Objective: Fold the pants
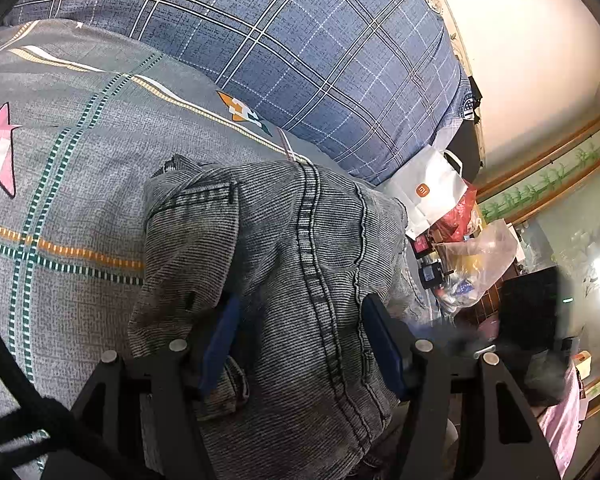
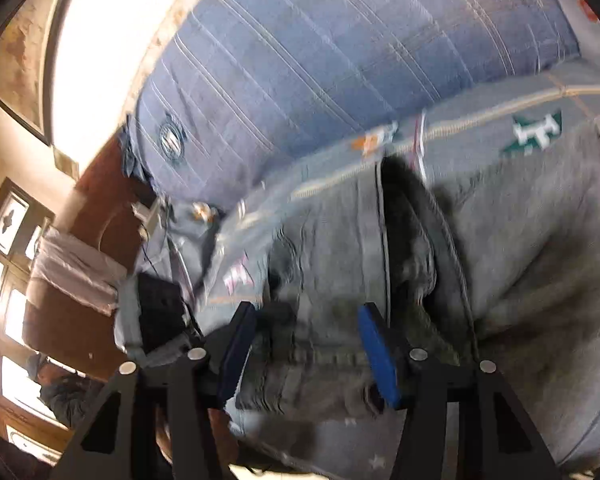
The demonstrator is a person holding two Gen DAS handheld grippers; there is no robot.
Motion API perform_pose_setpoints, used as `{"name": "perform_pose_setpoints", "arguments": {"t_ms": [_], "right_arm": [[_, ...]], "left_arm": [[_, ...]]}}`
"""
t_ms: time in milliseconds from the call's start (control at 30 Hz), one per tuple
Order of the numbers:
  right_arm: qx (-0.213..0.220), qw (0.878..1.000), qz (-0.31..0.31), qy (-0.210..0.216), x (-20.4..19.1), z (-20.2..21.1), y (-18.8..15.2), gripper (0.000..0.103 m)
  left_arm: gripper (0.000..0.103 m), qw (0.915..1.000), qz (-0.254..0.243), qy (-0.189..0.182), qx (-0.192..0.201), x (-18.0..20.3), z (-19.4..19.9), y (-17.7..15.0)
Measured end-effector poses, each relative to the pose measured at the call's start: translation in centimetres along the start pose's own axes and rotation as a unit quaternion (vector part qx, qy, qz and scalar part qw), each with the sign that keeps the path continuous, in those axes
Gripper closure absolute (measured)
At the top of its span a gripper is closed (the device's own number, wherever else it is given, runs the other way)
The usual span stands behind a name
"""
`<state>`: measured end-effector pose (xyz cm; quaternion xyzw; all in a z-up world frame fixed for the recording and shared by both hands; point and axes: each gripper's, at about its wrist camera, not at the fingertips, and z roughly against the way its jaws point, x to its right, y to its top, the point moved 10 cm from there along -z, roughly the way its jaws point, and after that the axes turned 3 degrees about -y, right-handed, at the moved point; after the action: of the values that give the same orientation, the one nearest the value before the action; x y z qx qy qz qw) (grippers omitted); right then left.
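Bedding fills both views: a grey patterned sheet (image 1: pixel 60 184) under the work and a blue plaid pillow (image 1: pixel 300 40) across the top of each frame.

Your left gripper (image 1: pixel 298 312) sits at the lower middle of its view with the blue pads spread wide; denim lies between and over them, but nothing is pinched. Your right gripper (image 2: pixel 306 320) is likewise parted, low in its blurred frame, with cloth in the gap and no clamp on it.

Outward from the left pads, the jeans (image 1: pixel 284 264) form a bunched grey mound in the centre of the frame, a double-stitched seam running up the middle and a pocket edge at the upper left of the heap. In the right view the jeans (image 2: pixel 340 264) lie across the centre, a dark fold or opening just right of middle.

Further out, a white bag (image 1: pixel 428 192) and plastic clutter sit at the right of the left view.

You look mid-task: the denim seems doubled over at least once, yet the bundle is lumpy and uneven. Flattening and probably another fold remain.
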<state>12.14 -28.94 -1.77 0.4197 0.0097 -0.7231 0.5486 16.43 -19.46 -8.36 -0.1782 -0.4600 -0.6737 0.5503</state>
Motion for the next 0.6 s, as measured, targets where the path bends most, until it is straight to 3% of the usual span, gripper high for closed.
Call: {"name": "perform_pose_setpoints", "arguments": {"t_ms": [133,233,267,300,433,500,533,600], "right_arm": [[-0.057,0.996,-0.068,-0.025,3.7,-3.1,-2.1,0.048],[-0.070,0.994,-0.085,0.002,3.6,-3.8,-2.3,0.069],[-0.065,0.995,-0.077,-0.006,3.6,-3.5,-2.2,0.084],[-0.051,0.996,-0.077,-0.015,3.7,-2.8,-1.8,0.091],[-0.005,0.998,-0.056,0.003,2.1,0.2,-0.4,0.093],[0.019,0.999,-0.042,0.004,1.2,1.8,0.1,0.093],[0.030,0.999,-0.035,-0.005,0.9,2.4,0.3,0.093],[0.040,0.996,-0.008,-0.074,1.6,2.5,0.5,0.093]], "left_arm": [[0.039,1.0000,-0.002,0.001,0.001,0.1,0.4,-0.2],[0.039,1.0000,0.002,0.005,0.002,0.2,0.7,-0.2],[0.039,1.0000,0.002,0.003,0.002,0.3,1.0,-0.2],[0.039,1.0000,0.001,-0.002,0.004,0.6,1.6,-0.2],[0.038,0.9993,-0.018,-0.017,0.027,2.3,4.8,0.0],[0.033,0.9985,-0.028,-0.007,0.046,2.4,6.3,0.0],[0.032,0.9980,-0.031,0.007,0.054,2.0,6.9,-0.1],[0.032,0.9968,-0.027,0.058,0.049,0.1,6.6,-0.9]]}}
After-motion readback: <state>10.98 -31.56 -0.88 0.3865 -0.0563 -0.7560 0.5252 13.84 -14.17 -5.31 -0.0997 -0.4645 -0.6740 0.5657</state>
